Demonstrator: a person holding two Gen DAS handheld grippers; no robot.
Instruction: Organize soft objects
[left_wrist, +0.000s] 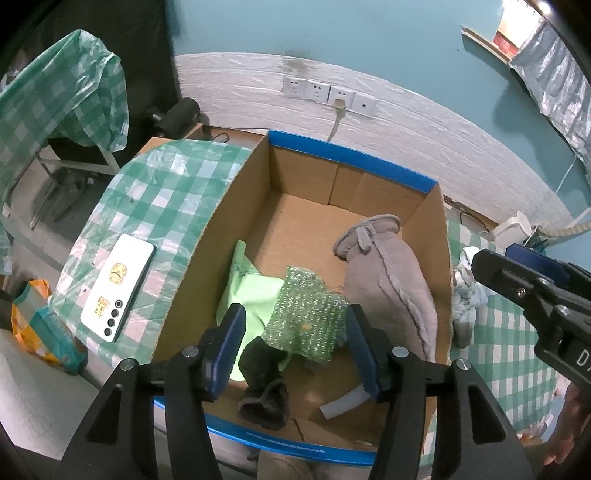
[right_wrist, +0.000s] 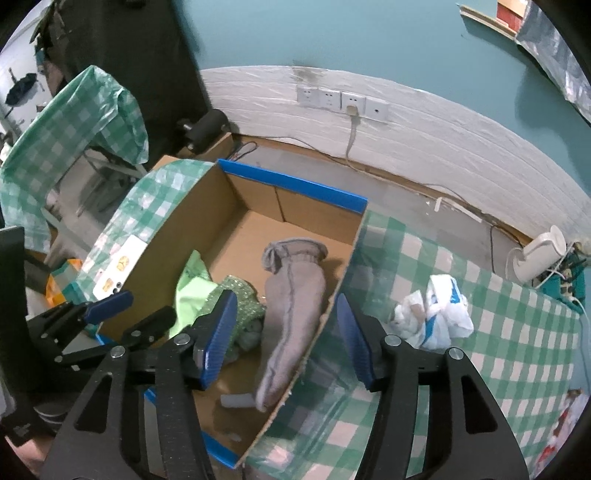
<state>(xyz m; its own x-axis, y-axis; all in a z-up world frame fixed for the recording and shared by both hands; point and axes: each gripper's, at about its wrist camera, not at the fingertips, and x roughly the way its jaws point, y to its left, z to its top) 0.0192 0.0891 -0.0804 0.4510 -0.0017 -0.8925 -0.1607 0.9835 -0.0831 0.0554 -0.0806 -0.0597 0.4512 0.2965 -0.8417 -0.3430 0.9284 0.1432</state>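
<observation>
An open cardboard box (left_wrist: 351, 157) with a blue rim stands on the green checked tablecloth. It holds a grey knitted cloth (left_wrist: 388, 280), a green bubble-wrap piece (left_wrist: 306, 306), a light green bag (left_wrist: 255, 291), a dark sock (left_wrist: 262, 376) and a small white tube (left_wrist: 343, 402). My left gripper (left_wrist: 295, 317) hangs open over the box's near end, the bubble wrap lying below its fingers. My right gripper (right_wrist: 285, 306) is open above the grey cloth (right_wrist: 295, 295) and the box's right wall (right_wrist: 351, 254), touching neither. A crumpled white and blue plastic bag (right_wrist: 432, 317) lies on the table outside the box.
A white phone (left_wrist: 118, 288) lies on the cloth left of the box. A white kettle (right_wrist: 543, 251) and cables sit at the table's far right. Wall sockets (left_wrist: 328, 94) are behind. A chair draped in checked plastic (left_wrist: 66, 92) stands to the left.
</observation>
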